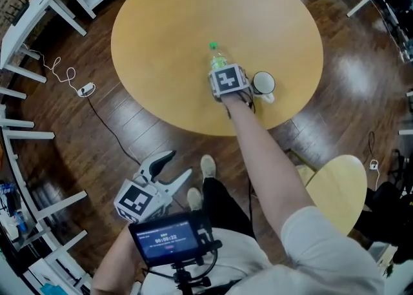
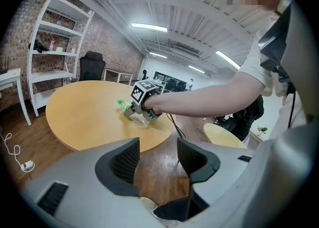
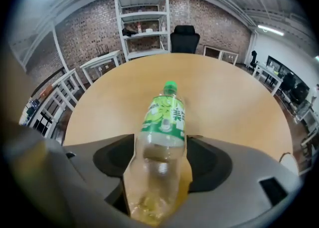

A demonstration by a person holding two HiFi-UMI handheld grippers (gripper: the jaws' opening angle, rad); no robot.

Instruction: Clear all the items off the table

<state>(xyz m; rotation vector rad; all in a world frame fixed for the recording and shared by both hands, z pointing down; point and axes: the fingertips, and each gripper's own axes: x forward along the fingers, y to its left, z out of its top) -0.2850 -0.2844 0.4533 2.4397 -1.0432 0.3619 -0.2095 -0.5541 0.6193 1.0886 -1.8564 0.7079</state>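
**Q:** How is the right claw (image 3: 162, 166) shown?

**A:** Its jaws are set wide apart, one on each side of a clear bottle (image 3: 164, 122) with a green label and a green cap. The bottle is laid on its side on the round wooden desk (image 1: 161, 35), with its cap pointed away from the claw. The jaws are seen close along the bottle's sides, but no squeeze on it is shown.

**Q:** And the left claw (image 2: 158, 158)?

**A:** It is held open, with nothing between its jaws. It is kept low beside the person's legs, over the dark wooden floor (image 1: 97, 126) and well apart from the desk.

**Q:** What else is carried by the desk?

**A:** A white mug (image 1: 263, 83) is stood upright just beside the right claw, near the desk's edge closest to the person.
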